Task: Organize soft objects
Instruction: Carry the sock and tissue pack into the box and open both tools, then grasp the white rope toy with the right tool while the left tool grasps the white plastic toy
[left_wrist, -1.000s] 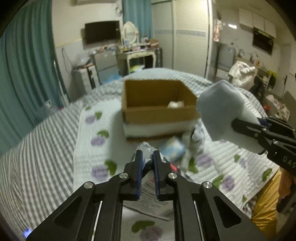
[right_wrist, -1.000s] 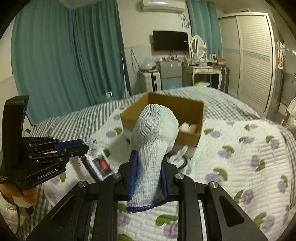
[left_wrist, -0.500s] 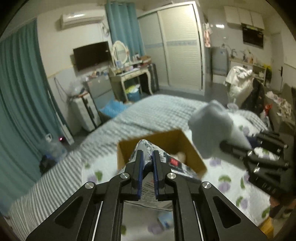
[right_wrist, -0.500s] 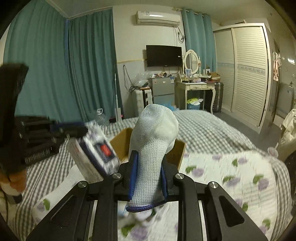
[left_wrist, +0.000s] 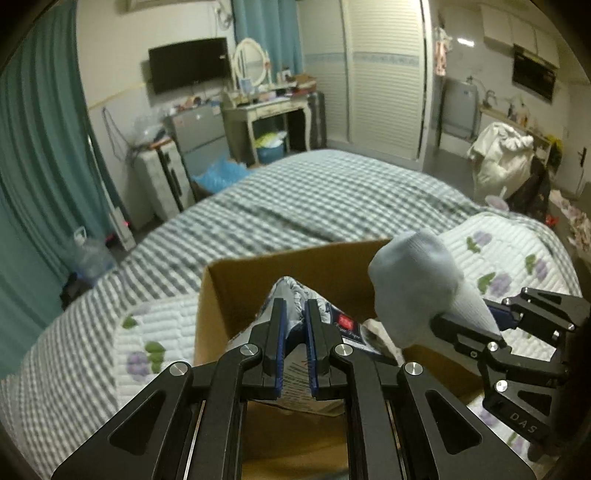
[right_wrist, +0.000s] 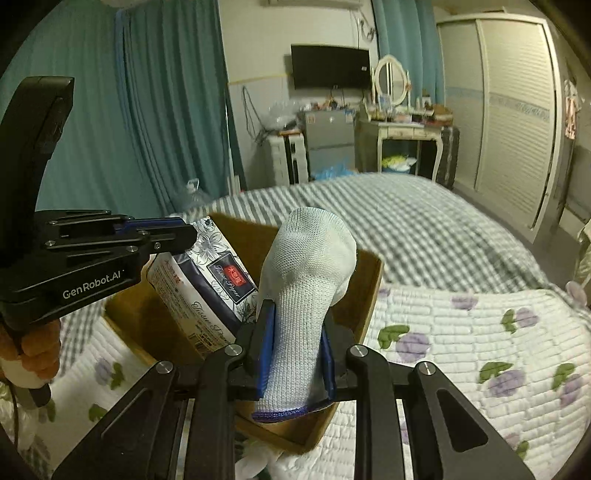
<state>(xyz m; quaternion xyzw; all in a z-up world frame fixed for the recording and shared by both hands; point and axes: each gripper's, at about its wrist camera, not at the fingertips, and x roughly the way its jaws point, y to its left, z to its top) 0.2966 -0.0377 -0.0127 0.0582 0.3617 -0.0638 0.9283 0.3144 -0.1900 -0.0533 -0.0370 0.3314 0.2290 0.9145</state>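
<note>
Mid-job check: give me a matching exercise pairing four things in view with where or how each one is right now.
Column 1:
1. pale blue knitted sock
2. floral plastic tissue pack
3. brown cardboard box
4. black flat-screen TV

Column 2:
a. on the far wall
b. clamped in the right gripper
c. on the quilted floral blanket
d. clamped in the left gripper

Pairs: 1-b, 2-d, 3-c, 4-a

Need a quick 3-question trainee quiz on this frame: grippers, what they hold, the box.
1. True or false: the left gripper is open and holds nothing.
2. What does the right gripper hold? A) sock B) towel C) pillow
3. Fill in: both held items hang over the open cardboard ____.

Key
1. False: it is shut on the tissue pack.
2. A: the pale sock.
3. box
</note>
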